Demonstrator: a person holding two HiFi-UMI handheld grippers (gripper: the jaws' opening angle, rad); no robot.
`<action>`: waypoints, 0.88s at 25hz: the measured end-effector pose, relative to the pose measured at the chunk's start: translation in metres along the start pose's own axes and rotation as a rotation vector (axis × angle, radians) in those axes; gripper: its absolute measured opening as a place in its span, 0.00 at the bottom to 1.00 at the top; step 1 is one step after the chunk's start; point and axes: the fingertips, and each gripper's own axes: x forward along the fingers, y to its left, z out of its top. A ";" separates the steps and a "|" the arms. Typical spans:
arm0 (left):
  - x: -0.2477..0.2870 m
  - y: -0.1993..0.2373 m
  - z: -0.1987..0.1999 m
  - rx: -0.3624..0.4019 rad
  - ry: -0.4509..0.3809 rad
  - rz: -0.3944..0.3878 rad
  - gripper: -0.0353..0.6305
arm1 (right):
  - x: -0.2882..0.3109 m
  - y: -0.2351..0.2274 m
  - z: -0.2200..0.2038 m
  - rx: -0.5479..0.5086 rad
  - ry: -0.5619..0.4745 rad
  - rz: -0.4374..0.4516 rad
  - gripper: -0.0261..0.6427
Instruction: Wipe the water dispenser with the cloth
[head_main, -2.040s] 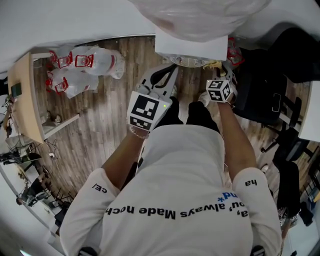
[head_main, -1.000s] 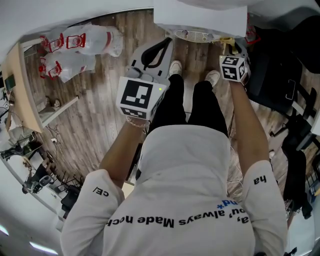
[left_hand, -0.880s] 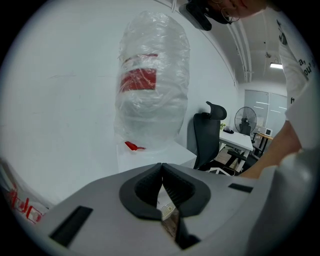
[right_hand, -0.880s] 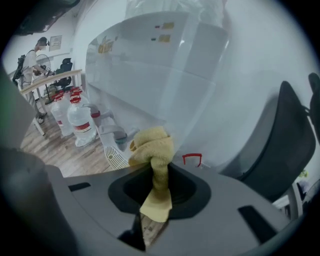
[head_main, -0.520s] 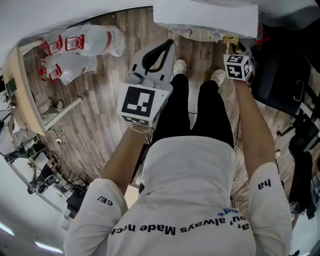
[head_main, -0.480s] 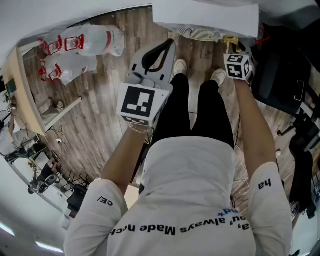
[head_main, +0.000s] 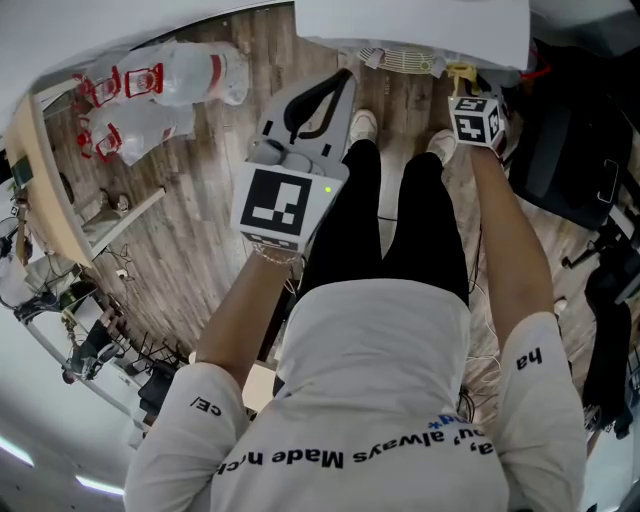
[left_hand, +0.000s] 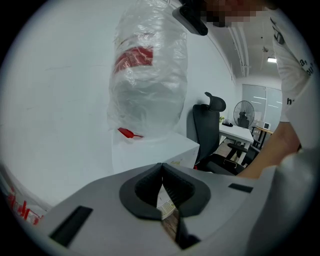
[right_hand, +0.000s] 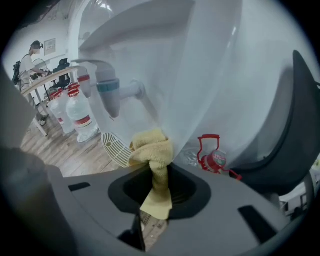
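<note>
Wood-plank floor (head_main: 190, 210) runs under my feet, and the white water dispenser (head_main: 410, 22) stands straight ahead along the top edge of the head view.

Over the last two seconds my right claw (head_main: 466, 88) has travelled up and to the right along the dispenser's front, from just beside my shoe to the cabinet's right-hand part. It has stayed clamped on the yellow cloth (head_main: 460, 73) throughout. My left claw (head_main: 335, 95) has barely shifted. It hangs over my left thigh with its jaws together and nothing between them. I take this to mean the wiping is under way with one claw, and the stroke is working towards the right side of the casing.

The right gripper view gives what the head view cannot. The cloth (right_hand: 152, 150) is a knotted wad bulging out past the jaws and pressed against the dispenser's white wall (right_hand: 200, 75). The blue-collared tap (right_hand: 112, 95) and the round drip grille (right_hand: 115, 147) sit off to the left, apart from the cloth. A red-handled bottle (right_hand: 212, 156) lies on the floor beyond.

The left gripper view shows the left claw's (left_hand: 162, 189) tips meeting, and the plastic-wrapped bottle (left_hand: 147, 80) on top of the dispenser. Only the head view shows how both claws stand relative to the cabinet.
</note>
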 end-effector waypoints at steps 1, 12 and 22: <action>0.000 0.000 -0.001 0.001 0.001 0.000 0.08 | 0.003 0.001 -0.002 -0.001 0.006 0.004 0.17; 0.001 0.001 -0.007 -0.013 0.013 0.011 0.08 | 0.039 0.013 -0.020 0.004 0.070 0.042 0.17; -0.008 0.004 -0.012 -0.010 0.025 0.021 0.08 | 0.013 0.011 -0.011 0.069 0.021 0.049 0.17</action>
